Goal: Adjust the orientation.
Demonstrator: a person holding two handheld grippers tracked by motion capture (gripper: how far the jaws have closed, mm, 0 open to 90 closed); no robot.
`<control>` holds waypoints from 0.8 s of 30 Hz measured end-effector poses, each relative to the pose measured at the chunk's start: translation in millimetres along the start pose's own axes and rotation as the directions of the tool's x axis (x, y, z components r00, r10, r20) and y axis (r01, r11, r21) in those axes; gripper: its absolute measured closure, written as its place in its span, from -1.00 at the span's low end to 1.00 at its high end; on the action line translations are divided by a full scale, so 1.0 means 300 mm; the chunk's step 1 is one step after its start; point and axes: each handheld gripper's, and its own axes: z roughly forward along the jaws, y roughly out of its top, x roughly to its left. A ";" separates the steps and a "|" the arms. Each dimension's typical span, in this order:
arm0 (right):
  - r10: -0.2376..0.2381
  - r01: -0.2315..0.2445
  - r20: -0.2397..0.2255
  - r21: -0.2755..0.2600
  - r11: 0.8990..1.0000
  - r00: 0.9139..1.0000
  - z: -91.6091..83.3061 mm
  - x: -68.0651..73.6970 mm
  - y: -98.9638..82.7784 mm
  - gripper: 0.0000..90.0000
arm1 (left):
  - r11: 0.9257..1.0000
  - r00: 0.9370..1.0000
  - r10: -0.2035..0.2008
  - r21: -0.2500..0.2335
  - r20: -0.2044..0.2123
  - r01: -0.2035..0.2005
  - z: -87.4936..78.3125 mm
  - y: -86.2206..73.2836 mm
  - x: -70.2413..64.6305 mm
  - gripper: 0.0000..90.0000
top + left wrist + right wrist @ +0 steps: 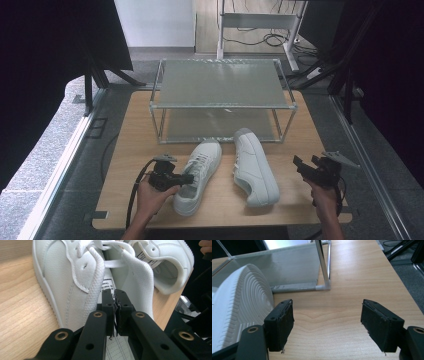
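While the left gripper (184, 178) sits at the collar of the left white sneaker (199, 175), its jaws stand nearly together with only a thin slit between them, reaching into the shoe's opening beside the tongue (136, 275); whether the pads pinch any fabric cannot be told. This sneaker stands upright on the wooden table (125, 150), toe toward the two-tier shoe rack (222, 82), just in front of the lower shelf. The second white sneaker (255, 167) lies tipped on its side close to the right, its ribbed sole (242, 305) turned toward the right gripper (328, 325), whose jaws stand wide with bare table between them. Judged from this, the work in hand is gripping the left shoe for transfer to the rack. To do it well, the jaws should close firmly on the padded collar or tongue, not on a lace alone, and the lift should be level so the toe clears the rack's front rail.
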 end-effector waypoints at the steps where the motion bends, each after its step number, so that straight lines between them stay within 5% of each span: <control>1: -0.014 0.013 -0.012 -0.008 1.000 1.000 -0.006 0.007 0.004 -0.37 | 1.000 0.999 0.015 -0.018 0.028 -0.015 -0.005 0.000 -0.012 0.80; 4: -0.044 0.043 -0.022 -0.026 0.999 0.999 -0.016 0.025 0.012 -0.34 | 0.997 0.998 0.035 -0.073 0.051 -0.032 -0.019 0.003 -0.031 0.55; 6: -0.067 0.066 -0.022 -0.043 0.997 0.998 -0.023 0.037 0.015 -0.23 | 0.984 0.996 0.056 -0.174 0.068 -0.043 -0.060 0.014 -0.053 0.37; 7: -0.077 0.076 -0.033 -0.042 0.996 0.996 -0.027 0.039 0.017 -0.17 | 0.984 0.996 0.056 -0.174 0.068 -0.043 -0.060 0.014 -0.053 0.29; 9: -0.094 0.091 -0.078 -0.040 0.995 0.992 -0.034 0.048 0.023 -0.08 | 0.959 0.998 0.059 -0.280 0.030 -0.048 -0.117 0.016 -0.052 0.12; 10: -0.094 0.091 -0.078 -0.040 0.995 0.992 -0.034 0.048 0.023 -0.08 | 0.959 0.998 0.059 -0.280 0.030 -0.048 -0.117 0.016 -0.052 0.08; 11: -0.114 0.111 -0.119 -0.033 0.993 0.986 -0.041 0.060 0.034 0.00 | 0.947 0.999 0.042 -0.320 0.004 -0.039 -0.147 0.013 -0.040 0.05; 16: -0.166 0.157 -0.147 -0.068 0.985 0.975 -0.071 0.109 0.058 0.09 | 0.938 1.000 0.004 -0.347 -0.022 -0.011 -0.182 0.004 -0.002 -0.04; 18: -0.200 0.191 -0.174 -0.071 0.979 0.964 -0.082 0.139 0.063 0.14 | 0.938 0.999 -0.008 -0.347 -0.038 -0.006 -0.191 0.002 0.013 -0.06; 21: -0.250 0.238 -0.283 -0.077 0.968 0.926 -0.090 0.204 0.055 0.30 | 0.942 0.998 -0.025 -0.334 -0.058 0.004 -0.189 -0.002 0.028 -0.09; 22: -0.250 0.238 -0.283 -0.077 0.968 0.926 -0.090 0.204 0.055 0.30 | 0.942 0.998 -0.025 -0.334 -0.058 0.004 -0.189 -0.002 0.028 -0.09; 24: -0.286 0.280 -0.323 -0.067 0.958 0.902 -0.092 0.260 0.047 0.47 | 0.948 0.998 -0.028 -0.318 -0.065 0.006 -0.181 -0.004 0.033 -0.09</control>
